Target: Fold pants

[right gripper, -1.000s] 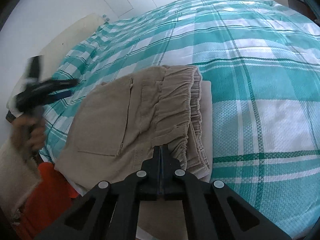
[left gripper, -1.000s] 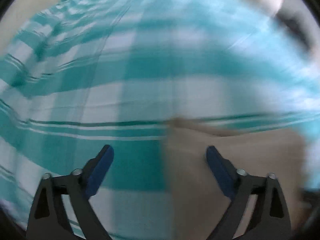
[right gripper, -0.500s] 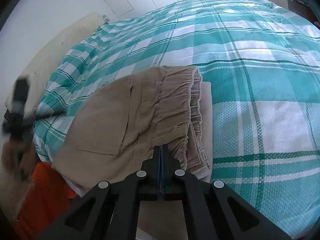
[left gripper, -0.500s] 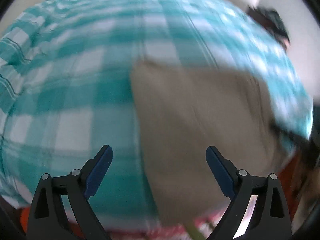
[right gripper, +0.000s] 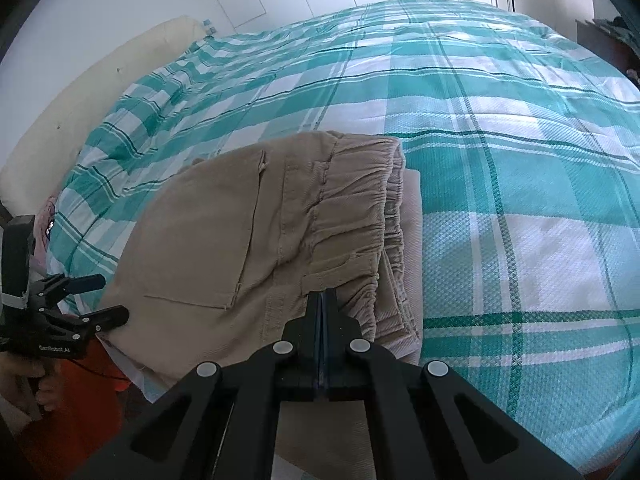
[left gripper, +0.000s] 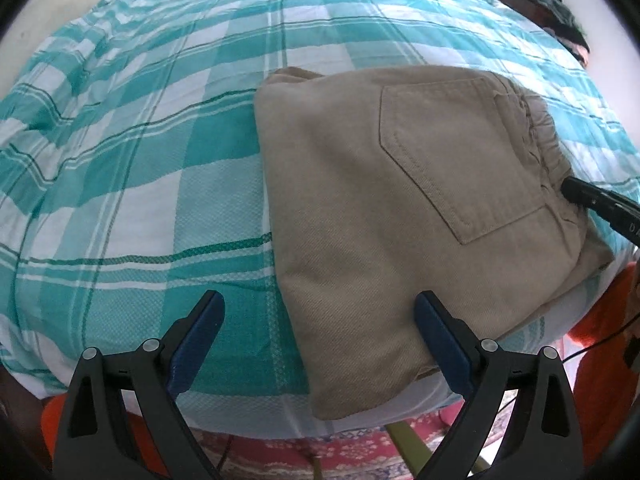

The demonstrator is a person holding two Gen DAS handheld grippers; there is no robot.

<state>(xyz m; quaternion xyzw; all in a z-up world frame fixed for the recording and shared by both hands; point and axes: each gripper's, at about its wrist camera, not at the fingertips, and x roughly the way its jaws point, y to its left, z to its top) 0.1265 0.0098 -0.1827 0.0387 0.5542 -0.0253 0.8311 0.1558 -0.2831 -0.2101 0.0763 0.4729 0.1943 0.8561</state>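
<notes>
The left gripper (left gripper: 316, 320) hovers with its jaws spread wide and empty over the near corner of the folded tan pants (left gripper: 400, 208), which lie at the edge of the checked bedspread (left gripper: 140, 152). The right gripper (right gripper: 322, 300), clenched, meets the elastic waistband; whether it pinches cloth is hidden.

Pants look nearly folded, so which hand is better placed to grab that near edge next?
Probably left: the left gripper is open, straddling the pants' near edge; the right gripper is shut at the waistband.
</notes>
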